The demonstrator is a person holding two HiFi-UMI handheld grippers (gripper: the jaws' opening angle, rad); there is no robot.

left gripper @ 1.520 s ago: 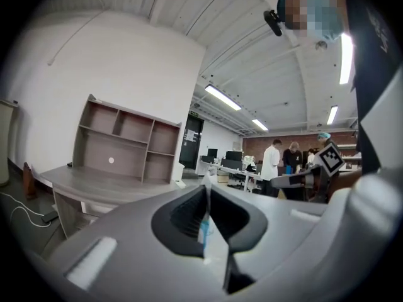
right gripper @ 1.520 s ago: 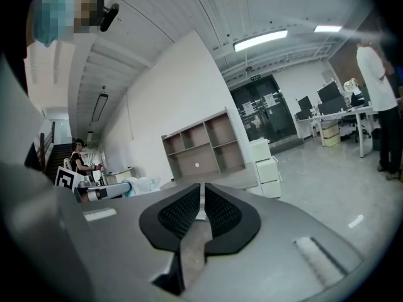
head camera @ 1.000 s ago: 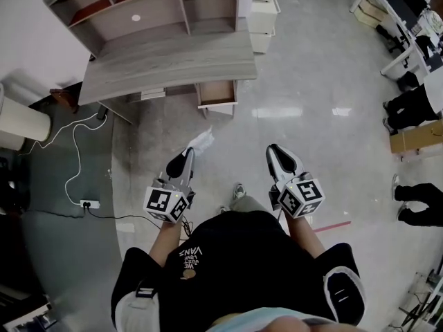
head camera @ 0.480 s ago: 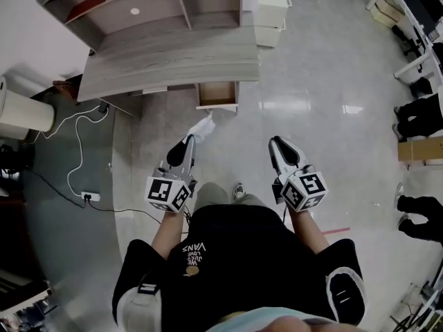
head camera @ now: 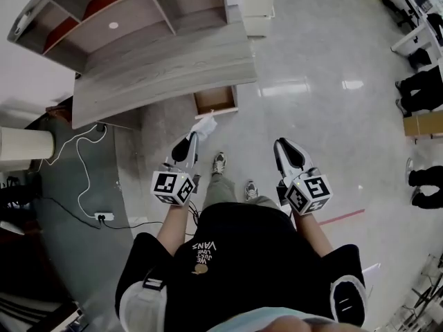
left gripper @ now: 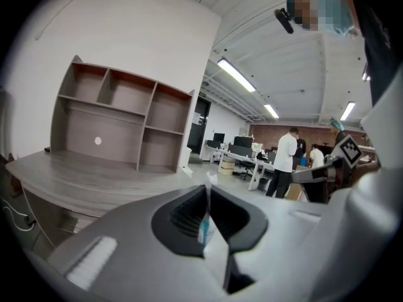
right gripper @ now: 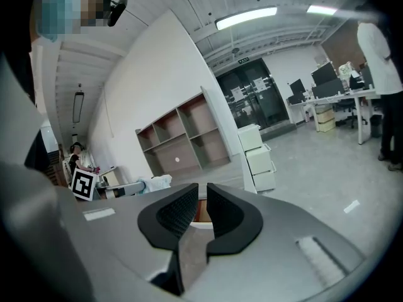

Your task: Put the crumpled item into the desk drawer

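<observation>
As the person is advancing, the open drawer [head camera: 215, 101] at upper centre is nearing the crumpled item [head camera: 205, 124], which the left gripper [head camera: 192, 142] is clamping just below it. The right gripper [head camera: 284, 147] is hanging narrowly parted, empty.

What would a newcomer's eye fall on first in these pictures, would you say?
The white crumpled item stands out, pinched in the jaws of the left gripper, in front of the open drawer under the grey desk. The right gripper hovers empty beside it.
</observation>
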